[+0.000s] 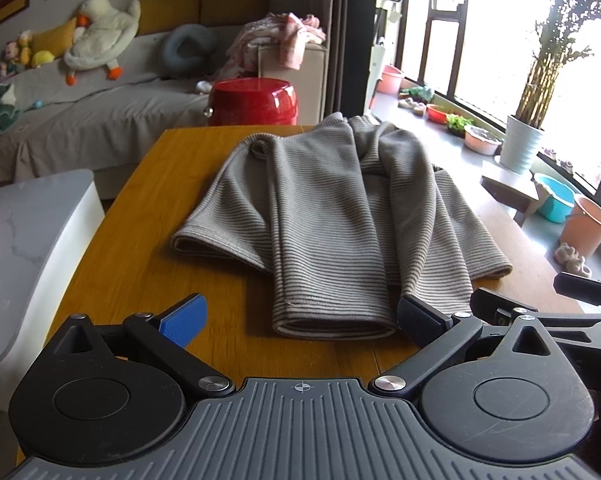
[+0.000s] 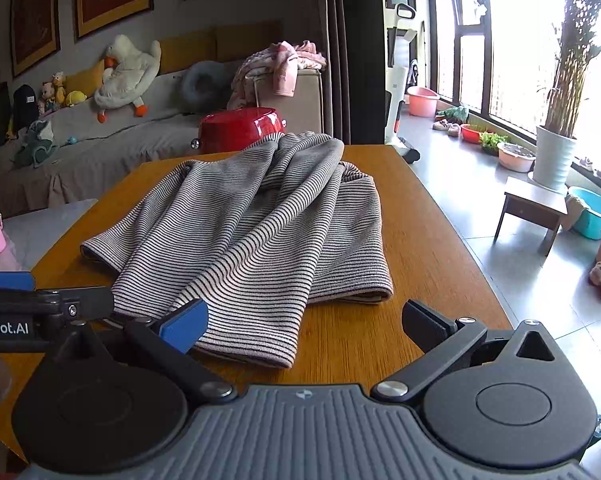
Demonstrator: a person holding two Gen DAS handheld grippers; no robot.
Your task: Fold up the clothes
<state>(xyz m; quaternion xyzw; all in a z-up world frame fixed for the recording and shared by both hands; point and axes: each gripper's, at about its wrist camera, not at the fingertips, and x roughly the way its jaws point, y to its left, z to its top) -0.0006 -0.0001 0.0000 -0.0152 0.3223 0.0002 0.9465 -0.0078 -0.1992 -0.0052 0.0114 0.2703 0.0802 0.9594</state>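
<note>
While both grippers are held above the near edge of the wooden table [image 1: 140, 216], a striped grey garment [image 1: 332, 216] is seen lying across its middle, partly folded, with one sleeve or panel doubled over toward the camera. The left gripper [image 1: 300, 324] is shown with its fingers spread wide, the folded hem lying between them; the right blue pad [image 1: 418, 320] appears just beside the cloth, though contact cannot be judged from this angle. From the right wrist, the right gripper [image 2: 304, 324] is likewise seen spread wide, its left pad [image 2: 184, 326] in front of the near hem of the garment [image 2: 244, 232] while its other finger stands over bare wood [image 2: 428, 240]. Only this view shows the left gripper's arm [image 2: 40, 308] at the picture's left edge. A red basin [image 1: 254, 100] is seen beyond the table's far edge, and a sofa [image 1: 80, 120] with a plush goose [image 1: 100, 36] behind it. A potted plant [image 2: 554, 160] is seen by the window.
</note>
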